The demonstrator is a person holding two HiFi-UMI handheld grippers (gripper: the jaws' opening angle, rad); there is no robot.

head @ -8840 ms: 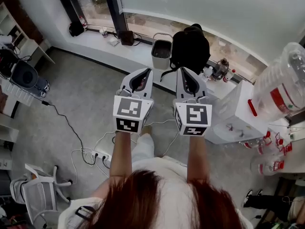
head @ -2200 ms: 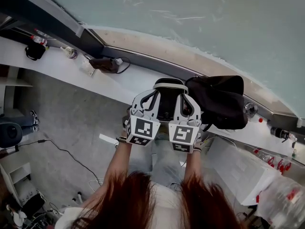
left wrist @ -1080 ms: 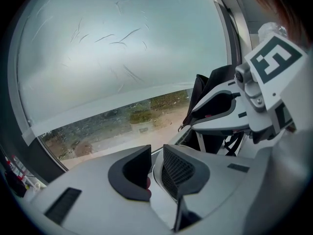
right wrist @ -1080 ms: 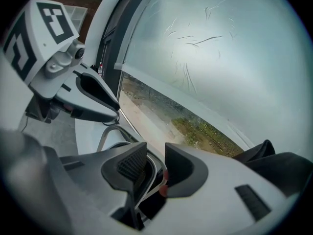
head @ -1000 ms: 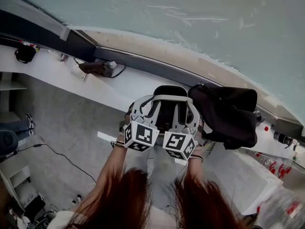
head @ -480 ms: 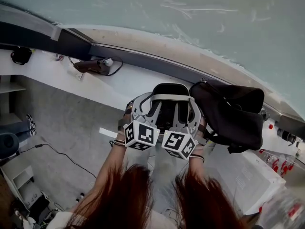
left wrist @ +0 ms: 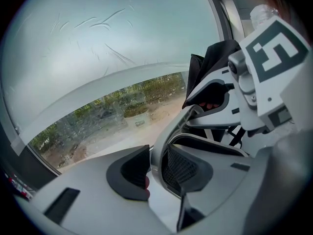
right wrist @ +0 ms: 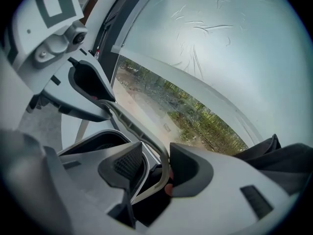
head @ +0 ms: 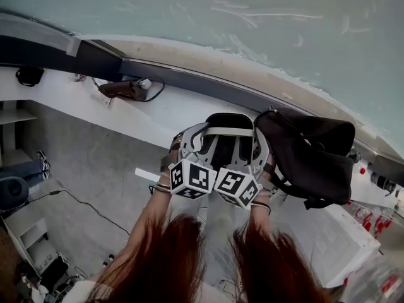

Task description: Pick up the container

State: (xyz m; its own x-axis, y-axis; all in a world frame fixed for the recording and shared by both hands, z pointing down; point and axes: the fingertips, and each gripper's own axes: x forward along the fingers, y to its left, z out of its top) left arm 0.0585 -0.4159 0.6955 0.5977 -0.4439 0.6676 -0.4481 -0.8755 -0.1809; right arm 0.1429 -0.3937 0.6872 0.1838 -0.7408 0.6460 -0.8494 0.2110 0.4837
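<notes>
The container [head: 225, 116] is a white bin with a dark inside and a white handle band. It stands at the edge of the white windowsill [head: 145, 115]. My left gripper [head: 193, 136] is at its left rim. In the left gripper view the rim [left wrist: 157, 148] runs between the left gripper's [left wrist: 155, 173] pads. Those jaws have just been opening wide, then eased in slightly, and stand open. My right gripper [head: 255, 141] is at the right side. The handle band [right wrist: 146, 131] passes between the right gripper's [right wrist: 159, 173] pads. These jaws have just been opening and are open, with a gap at the inner pad.
A black backpack [head: 309, 156] lies on the sill, close to the container's right. A dark pouch with a cable [head: 123, 89] sits further left on the sill. The window pane [head: 252, 24] rises behind. White furniture [head: 322, 238] stands at the lower right, grey floor [head: 82, 163] at the left.
Both grippers and the container have sunk a little toward the sill. The two marker cubes now sit lower and closer to me.
</notes>
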